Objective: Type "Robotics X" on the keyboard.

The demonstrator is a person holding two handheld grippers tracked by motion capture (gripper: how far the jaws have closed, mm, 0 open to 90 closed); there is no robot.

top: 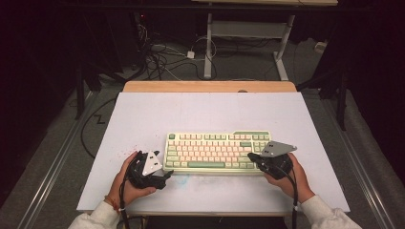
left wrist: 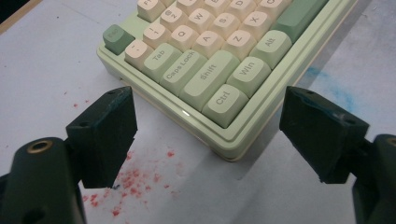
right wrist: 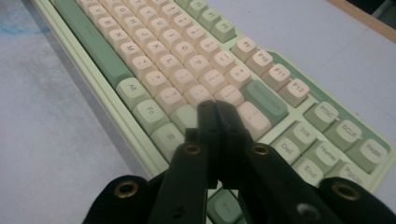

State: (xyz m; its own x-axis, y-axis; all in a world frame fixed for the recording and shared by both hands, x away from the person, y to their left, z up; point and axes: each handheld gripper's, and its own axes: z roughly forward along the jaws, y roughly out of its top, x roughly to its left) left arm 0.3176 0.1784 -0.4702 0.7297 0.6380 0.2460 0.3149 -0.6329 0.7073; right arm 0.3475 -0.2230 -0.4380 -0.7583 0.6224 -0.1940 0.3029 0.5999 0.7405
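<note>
Near the front edge of the table (top: 143,114) lies a keyboard (top: 217,151), a flat, rounded-cornered slab of pale green plastic with cream and green sculpted keycaps, a darker green space bar and a glossy raised rim. Its long side runs parallel to the table's front edge. The table top is a matt white sheet, smudged with red specks (left wrist: 135,182) by the keyboard's left front corner and a faint blue smear before its front edge, over a wooden board that shows at the far side. The left gripper (top: 165,175), held in the person's left hand (top: 126,183), rests low at the keyboard's left front corner; its blocky black jaws stand wide apart, and in the left gripper view they sit either side of that corner, near the Ctrl key, without touching it. The right gripper (right wrist: 217,109), in the right hand (top: 286,176), hangs over the keyboard's right end with its jaws pressed together on nothing, the tips above the keys just left of the arrow and navigation cluster. Bare table lies open behind and to both sides of the keyboard; only a narrow strip remains before it.
</note>
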